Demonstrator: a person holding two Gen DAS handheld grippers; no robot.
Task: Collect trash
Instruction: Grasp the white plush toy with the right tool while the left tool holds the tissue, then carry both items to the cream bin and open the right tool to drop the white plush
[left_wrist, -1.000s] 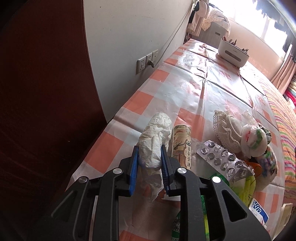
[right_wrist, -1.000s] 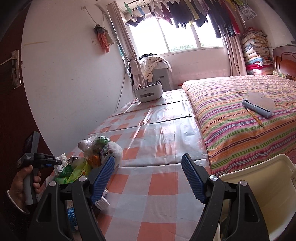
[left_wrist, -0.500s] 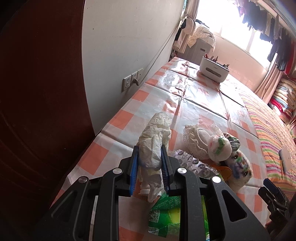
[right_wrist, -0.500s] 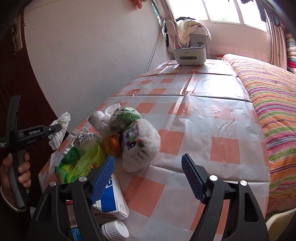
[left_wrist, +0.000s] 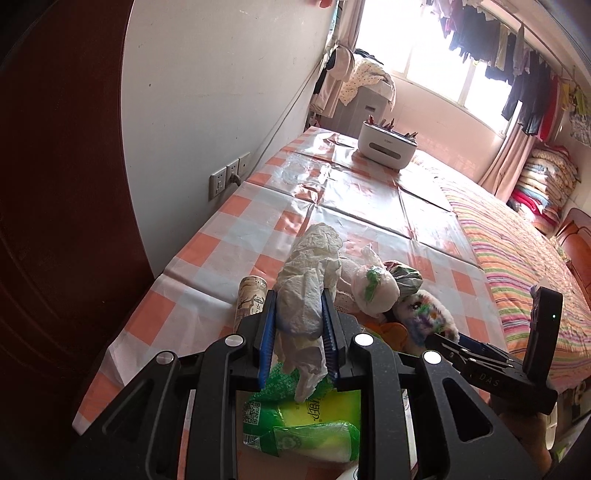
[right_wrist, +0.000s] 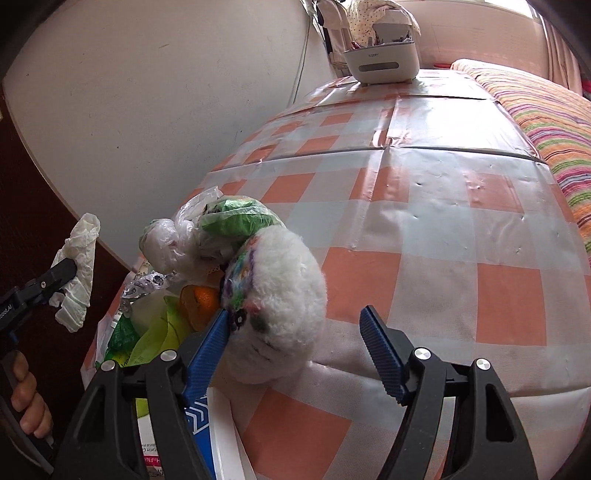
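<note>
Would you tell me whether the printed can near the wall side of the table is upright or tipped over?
Tipped over: the printed can lies on its side on the checked tablecloth.

White tissue (left_wrist: 308, 284), orange-and-white checked tablecloth (right_wrist: 424, 206), rainbow-striped bedspread (left_wrist: 517, 258), blue-padded tool (right_wrist: 295, 347).

Your view takes in a bright bedroom with a long checked table against the wall.

You face a white plaster wall (left_wrist: 207, 110) carrying a row of sockets (left_wrist: 228, 178), a cable running up from them, and dark red-brown wood (left_wrist: 62, 206) at your left. The table wears a glossy orange-and-white checked cloth (right_wrist: 424, 206); a white caddy (left_wrist: 388, 146) stands at its far end. Beside the table lies a bed with a striped cover (left_wrist: 517, 254). Daylight pours through the window (left_wrist: 436, 62), where clothes (left_wrist: 517, 70) hang on a line, and folded quilts (left_wrist: 543, 184) are stacked in the corner.
</note>
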